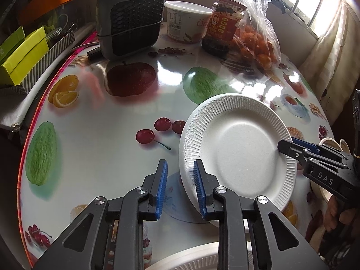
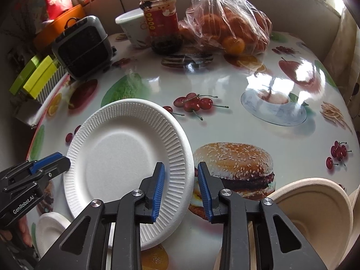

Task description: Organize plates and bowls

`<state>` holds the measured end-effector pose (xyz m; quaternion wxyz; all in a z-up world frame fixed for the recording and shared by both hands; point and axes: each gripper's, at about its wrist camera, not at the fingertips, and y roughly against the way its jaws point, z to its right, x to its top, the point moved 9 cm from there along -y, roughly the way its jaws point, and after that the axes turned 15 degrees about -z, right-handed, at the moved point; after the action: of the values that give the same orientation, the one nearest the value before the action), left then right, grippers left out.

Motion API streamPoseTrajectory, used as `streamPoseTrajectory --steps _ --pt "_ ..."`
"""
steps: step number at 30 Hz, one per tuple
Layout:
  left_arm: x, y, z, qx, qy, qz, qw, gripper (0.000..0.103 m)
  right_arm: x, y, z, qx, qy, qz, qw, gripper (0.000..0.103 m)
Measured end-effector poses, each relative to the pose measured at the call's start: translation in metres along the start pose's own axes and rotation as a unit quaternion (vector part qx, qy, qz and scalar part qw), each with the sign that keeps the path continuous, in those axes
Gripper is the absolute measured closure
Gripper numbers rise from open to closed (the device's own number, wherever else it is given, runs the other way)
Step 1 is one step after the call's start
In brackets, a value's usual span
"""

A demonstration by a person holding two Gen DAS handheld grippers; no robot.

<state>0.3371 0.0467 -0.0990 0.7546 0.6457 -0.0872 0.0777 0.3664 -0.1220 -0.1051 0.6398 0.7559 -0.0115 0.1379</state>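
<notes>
A white ribbed paper plate (image 1: 236, 148) (image 2: 117, 157) lies near the front of the fruit-print table (image 1: 112, 135). My left gripper (image 1: 180, 180) straddles its left rim: the right pad is over the plate's face and the left pad stands off the edge, with table showing between. My right gripper (image 2: 181, 182) straddles the opposite rim the same way, pads close but not clearly pressing. Each gripper shows in the other's view, at the plate's edge (image 1: 290, 148) (image 2: 60, 162). A second white plate (image 1: 193, 261) (image 2: 49, 225) lies below. Beige paper bowls (image 2: 315, 204) (image 1: 330, 142) sit at the right.
At the back stand a grey heater (image 1: 130, 20), a white tub (image 1: 186, 20), a sauce jar (image 1: 225, 22) and a bag of oranges (image 1: 258, 42). Green boxes (image 1: 20, 60) sit off the table's left edge. A person's hand (image 2: 22, 231) holds the left gripper.
</notes>
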Motion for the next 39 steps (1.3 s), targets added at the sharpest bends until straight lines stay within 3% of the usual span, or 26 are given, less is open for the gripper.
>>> streamPoseTrajectory --steps 11,39 --pt "0.001 -0.002 0.003 -0.011 0.000 -0.004 0.9999 0.089 0.000 0.001 -0.001 0.004 0.001 0.003 1.000 0.079" --pt "-0.004 0.021 0.003 -0.017 0.006 0.017 0.9997 0.089 -0.007 0.023 -0.006 0.011 -0.001 0.023 1.000 0.079"
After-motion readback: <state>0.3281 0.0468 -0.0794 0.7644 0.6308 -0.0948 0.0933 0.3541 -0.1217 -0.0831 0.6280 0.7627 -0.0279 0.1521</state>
